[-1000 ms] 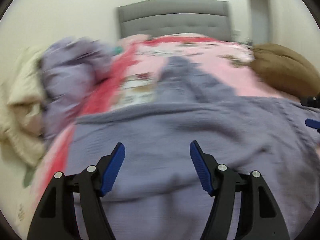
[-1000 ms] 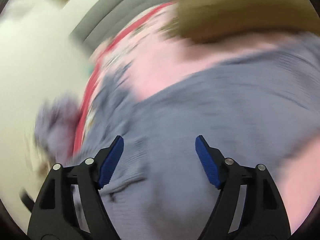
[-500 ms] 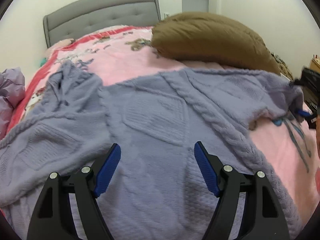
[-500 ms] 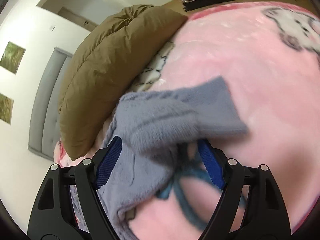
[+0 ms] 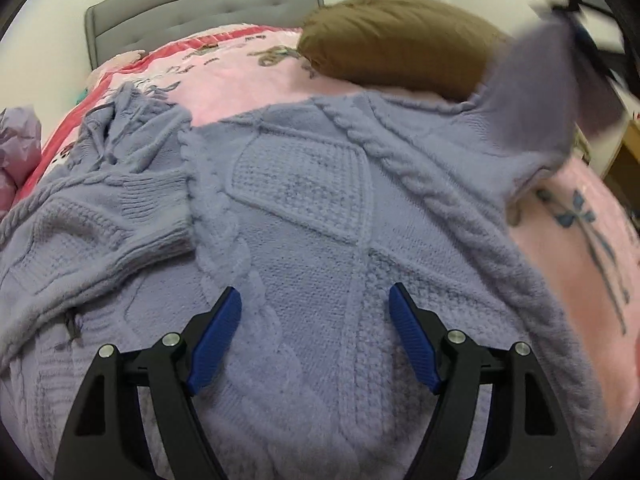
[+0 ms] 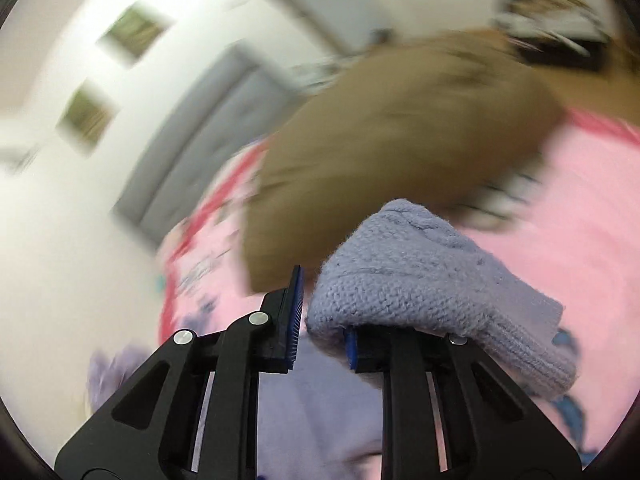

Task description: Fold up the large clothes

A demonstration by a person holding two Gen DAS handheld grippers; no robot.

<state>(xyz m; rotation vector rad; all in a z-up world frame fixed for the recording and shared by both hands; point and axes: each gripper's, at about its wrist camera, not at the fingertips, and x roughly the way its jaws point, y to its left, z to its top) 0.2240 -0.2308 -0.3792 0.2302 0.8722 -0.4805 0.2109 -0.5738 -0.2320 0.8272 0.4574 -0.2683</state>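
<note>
Right wrist view was motion-blurred: headboard [image 6: 192,144], wall pics [image 6: 132,34], brown pillow [image 6: 400,152] all smeared. Sweater cuff [image 6: 420,280] hid the right gripper's [image 6: 322,320] far pad. Left wrist view: sweater [image 5: 300,220] cut off at bottom edge; lifted sleeve [image 5: 548,88] blurred.

The left wrist view looks steeply down from close above the sweater [image 5: 304,208] spread on the bed [image 5: 248,80], facing the grey headboard [image 5: 208,12]. The right wrist view sits at the bed's right side, aimed more level across it and blurred. Both show the brown pillow [image 6: 400,168], the headboard, the pink blanket and the lifted sleeve [image 6: 432,280]
</note>
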